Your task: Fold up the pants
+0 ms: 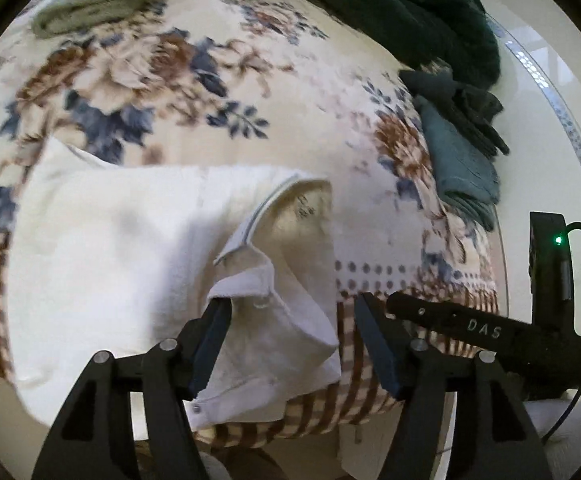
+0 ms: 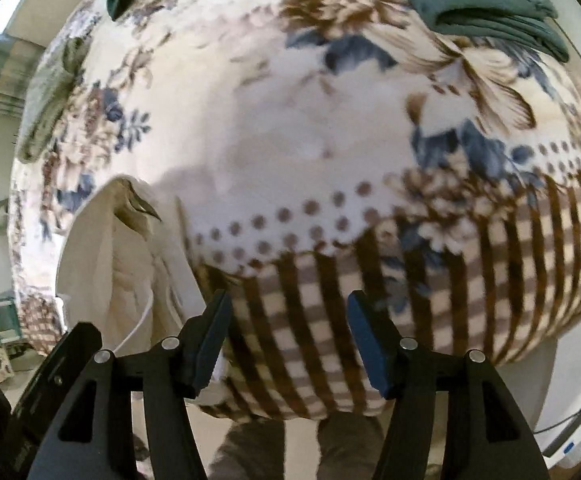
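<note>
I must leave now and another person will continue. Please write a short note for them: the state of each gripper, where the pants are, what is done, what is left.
Left gripper: open, holding nothing, just above the waistband corner of the white pants.
Right gripper: open and empty, over the checked border of the floral blanket.
Pants: lying on the blanket near its front edge, laid flat and apparently doubled over, waist end loose.
Other folded clothes, green pile, lie at the blanket's far side.
Left: likely another fold, then tidy.
</note>
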The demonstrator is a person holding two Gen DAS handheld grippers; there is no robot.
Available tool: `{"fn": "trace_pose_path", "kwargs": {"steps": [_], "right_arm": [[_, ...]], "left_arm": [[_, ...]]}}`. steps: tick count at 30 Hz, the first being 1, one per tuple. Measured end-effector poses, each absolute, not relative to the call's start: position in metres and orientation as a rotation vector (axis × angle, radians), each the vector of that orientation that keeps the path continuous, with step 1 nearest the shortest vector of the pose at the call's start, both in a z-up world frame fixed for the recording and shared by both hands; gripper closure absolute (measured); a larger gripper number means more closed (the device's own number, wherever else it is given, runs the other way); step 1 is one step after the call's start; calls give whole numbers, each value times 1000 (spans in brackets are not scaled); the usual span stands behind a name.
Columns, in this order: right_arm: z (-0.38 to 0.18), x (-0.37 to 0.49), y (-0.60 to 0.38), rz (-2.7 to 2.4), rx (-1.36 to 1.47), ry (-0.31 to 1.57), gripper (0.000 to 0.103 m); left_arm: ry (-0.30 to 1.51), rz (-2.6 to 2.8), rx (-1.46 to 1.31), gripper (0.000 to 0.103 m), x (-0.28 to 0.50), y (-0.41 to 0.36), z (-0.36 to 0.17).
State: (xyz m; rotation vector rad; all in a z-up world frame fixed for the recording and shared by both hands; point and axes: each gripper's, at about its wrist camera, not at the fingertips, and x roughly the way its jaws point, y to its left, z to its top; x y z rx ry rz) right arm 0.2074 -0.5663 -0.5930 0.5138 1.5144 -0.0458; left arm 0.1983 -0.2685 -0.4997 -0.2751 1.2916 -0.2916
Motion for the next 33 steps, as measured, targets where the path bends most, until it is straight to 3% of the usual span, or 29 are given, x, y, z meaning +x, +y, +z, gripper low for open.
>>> {"fn": "trace_pose_path", "kwargs": {"steps": [8, 9, 15, 21, 25, 27, 33], "right_arm": [[-594, 236, -521, 64, 572, 1496, 41], [-596, 240, -513, 73, 581, 1494, 41], [-599, 250, -489, 82, 616, 1474, 35], [-613, 243, -498, 15, 710, 1447, 33], [-606, 236, -508, 21, 846, 1314, 33], [-606, 238, -506, 61, 879, 1283, 25], [-678, 259, -474, 115, 815, 1575, 24]], "left_arm": [[1266, -210, -225, 40, 205, -235, -488], [1256, -199, -223, 31, 206, -230, -483], [1194, -141, -239, 17, 217, -181, -459], [1265, 48, -248, 16, 222, -105, -496], [1296, 143, -279, 16, 220, -66, -518], [1304, 180, -301, 16, 219, -49, -524], [1325, 220, -358, 16, 221, -23, -534]]}}
